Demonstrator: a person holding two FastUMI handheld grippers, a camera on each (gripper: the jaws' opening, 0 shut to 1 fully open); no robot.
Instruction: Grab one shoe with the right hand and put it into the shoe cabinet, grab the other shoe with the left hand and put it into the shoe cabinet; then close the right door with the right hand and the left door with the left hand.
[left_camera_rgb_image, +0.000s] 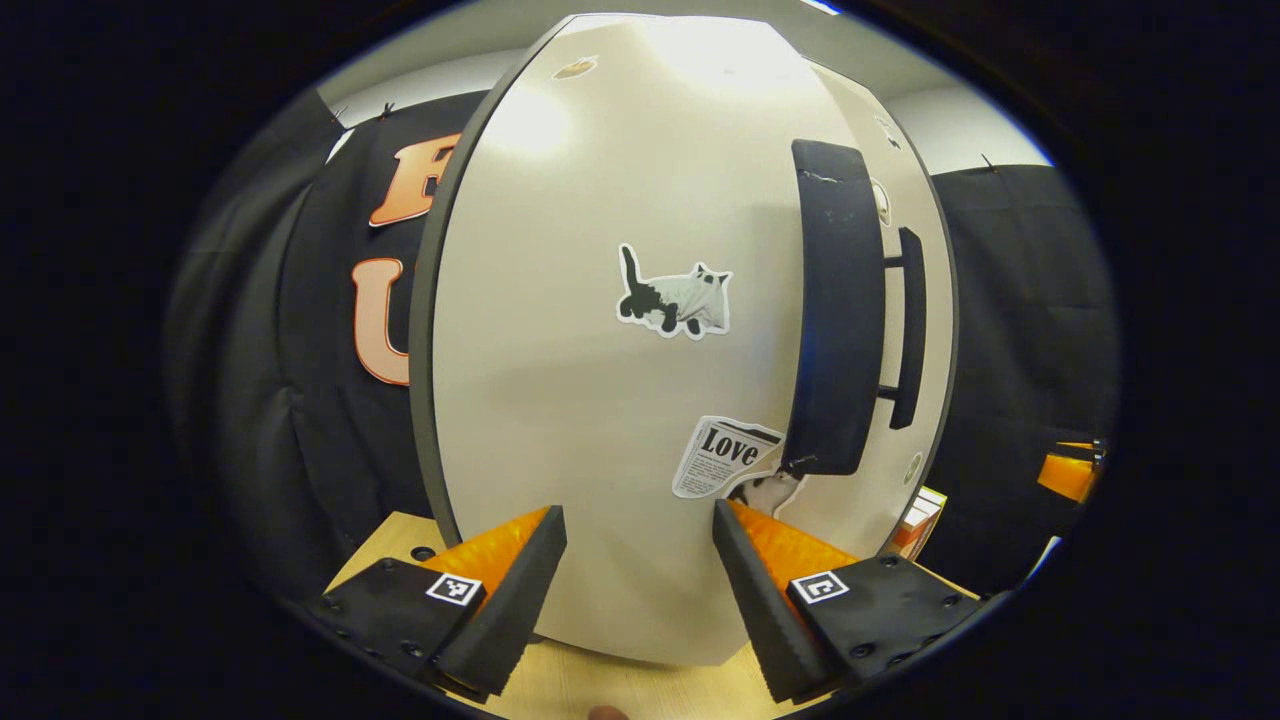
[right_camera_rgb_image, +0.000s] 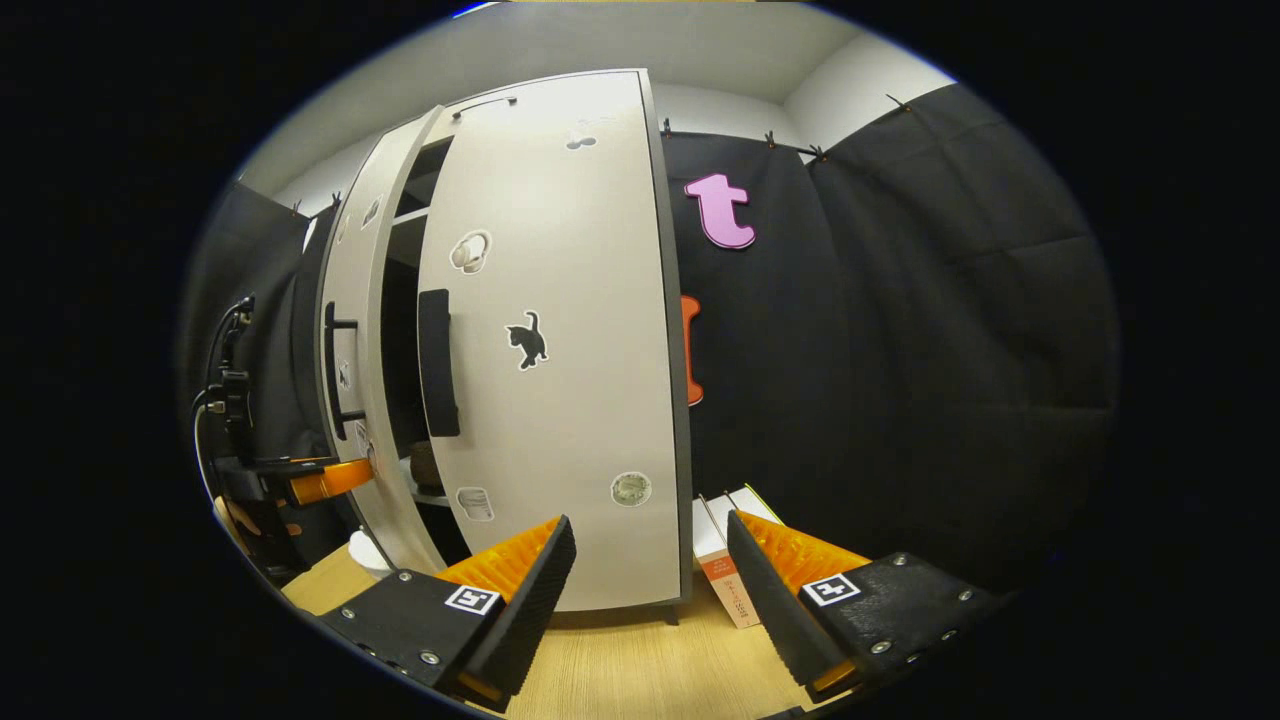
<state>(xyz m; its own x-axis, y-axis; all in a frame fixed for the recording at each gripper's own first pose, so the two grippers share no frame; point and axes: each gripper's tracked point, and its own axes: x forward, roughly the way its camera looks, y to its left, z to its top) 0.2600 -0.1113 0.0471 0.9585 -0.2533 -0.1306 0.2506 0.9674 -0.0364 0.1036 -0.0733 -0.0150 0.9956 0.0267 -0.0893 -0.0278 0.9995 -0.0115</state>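
Perhaps touching left door (left_camera_rgb_image: 600, 400) (tool (left_camera_rgb_image: 640, 570) spread).

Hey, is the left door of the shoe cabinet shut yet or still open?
Still open. In the right gripper view the left door stands swung outward, with a dark gap and shelves showing between it and the right door.
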